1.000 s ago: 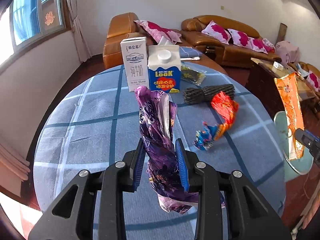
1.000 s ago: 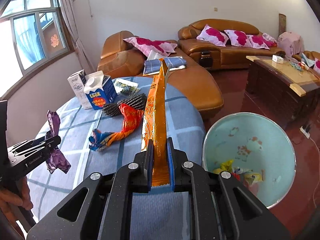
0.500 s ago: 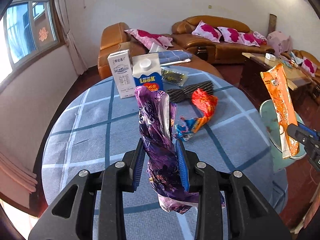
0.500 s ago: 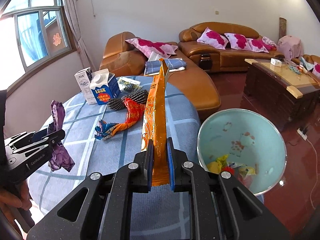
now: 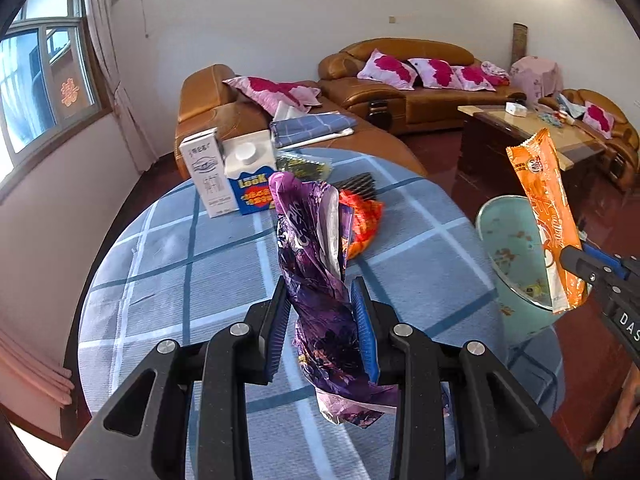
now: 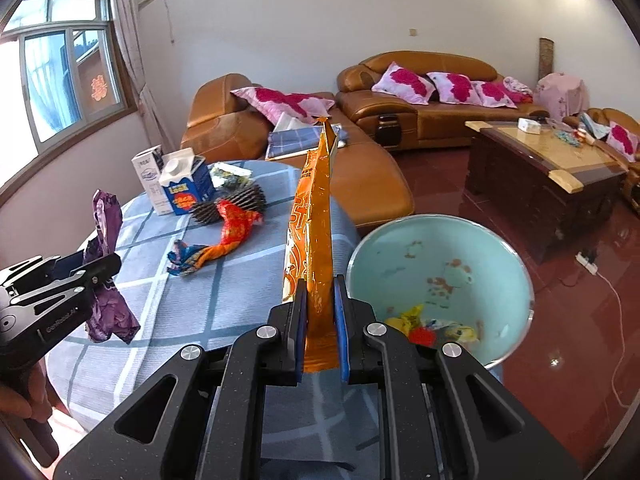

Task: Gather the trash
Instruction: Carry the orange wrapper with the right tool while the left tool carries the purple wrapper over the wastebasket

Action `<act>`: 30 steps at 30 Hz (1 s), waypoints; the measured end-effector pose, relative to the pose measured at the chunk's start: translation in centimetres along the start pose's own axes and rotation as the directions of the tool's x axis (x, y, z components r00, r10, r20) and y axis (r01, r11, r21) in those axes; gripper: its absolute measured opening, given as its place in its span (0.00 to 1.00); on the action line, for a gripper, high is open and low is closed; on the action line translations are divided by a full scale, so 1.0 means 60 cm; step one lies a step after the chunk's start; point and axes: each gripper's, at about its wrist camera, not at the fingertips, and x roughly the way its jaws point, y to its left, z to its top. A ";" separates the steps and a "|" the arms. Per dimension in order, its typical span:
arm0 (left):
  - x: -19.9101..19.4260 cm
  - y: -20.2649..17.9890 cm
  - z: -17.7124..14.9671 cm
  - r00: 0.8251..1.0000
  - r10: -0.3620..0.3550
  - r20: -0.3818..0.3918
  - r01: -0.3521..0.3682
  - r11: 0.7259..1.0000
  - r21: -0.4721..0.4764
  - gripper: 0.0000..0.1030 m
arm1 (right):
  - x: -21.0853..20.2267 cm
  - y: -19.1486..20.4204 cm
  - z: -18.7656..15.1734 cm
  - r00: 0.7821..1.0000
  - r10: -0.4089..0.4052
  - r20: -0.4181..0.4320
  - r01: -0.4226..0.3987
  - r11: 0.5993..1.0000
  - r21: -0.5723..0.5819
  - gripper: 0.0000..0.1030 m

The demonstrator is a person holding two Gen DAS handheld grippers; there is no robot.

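A long, flat orange foil snack wrapper (image 6: pixel 312 248) stands pinched upright in the right gripper (image 6: pixel 320 320), near the rim of the pale-blue round plastic bin (image 6: pixel 516 264) beside the table. The left gripper (image 5: pixel 324 320) clamps a crumpled purple foil wrapper (image 5: pixel 316 256) above the blue checked tablecloth (image 5: pixel 180 272). Released early, either light wrapper could flutter past the rim onto the floor.

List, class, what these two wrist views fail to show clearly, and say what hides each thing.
- Trash inside the bin: right wrist view, partly hidden behind the right gripper.
- Red wrapper: left wrist view, mostly behind the purple wrapper.
- Print on the white carton: both views, too small and blurred.
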 end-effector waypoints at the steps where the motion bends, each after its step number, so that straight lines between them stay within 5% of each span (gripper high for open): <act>1: -0.001 -0.005 0.001 1.000 -0.006 0.001 0.006 1.000 0.003 0.31 | 0.000 -0.006 -0.001 1.000 -0.007 0.000 0.007 1.000 0.007 0.13; 30: 0.049 -0.184 0.054 0.984 -0.178 -0.008 0.177 0.975 0.134 0.31 | 0.023 -0.160 -0.006 0.987 -0.158 -0.036 0.162 0.979 0.125 0.13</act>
